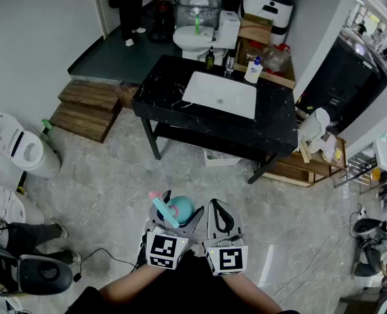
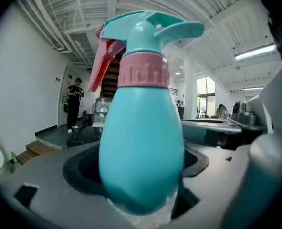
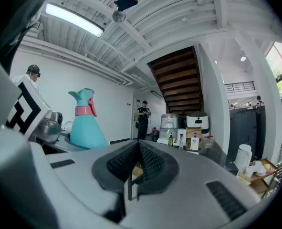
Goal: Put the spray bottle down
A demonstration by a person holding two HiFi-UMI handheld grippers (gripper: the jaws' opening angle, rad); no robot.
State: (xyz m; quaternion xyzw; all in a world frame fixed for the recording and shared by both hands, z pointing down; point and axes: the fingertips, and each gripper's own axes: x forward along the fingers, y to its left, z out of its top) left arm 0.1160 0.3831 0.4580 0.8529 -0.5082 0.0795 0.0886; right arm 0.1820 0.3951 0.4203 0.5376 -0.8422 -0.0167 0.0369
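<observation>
A teal spray bottle [image 1: 180, 209] with a pink collar and pink trigger stands upright between the jaws of my left gripper [image 1: 175, 218], which is shut on its body. In the left gripper view the spray bottle [image 2: 141, 142] fills the middle, and the left gripper [image 2: 141, 185] clasps its lower half. My right gripper [image 1: 221, 220] hangs just to the right of it, shut with nothing in it. In the right gripper view the right gripper [image 3: 132, 171] has its pads meeting at a thin seam, and the spray bottle [image 3: 86, 123] shows to the left. Both grippers hang over the floor, some way short of the counter.
Ahead stands a black counter [image 1: 173, 113] with a white sink [image 1: 220, 94] and small bottles [image 1: 253, 70] at its back. Wooden steps [image 1: 87, 112] lie to its left, and a low wooden shelf [image 1: 314, 165] to its right. A white appliance [image 1: 21, 146] and a cable [image 1: 108, 257] are on the floor at left.
</observation>
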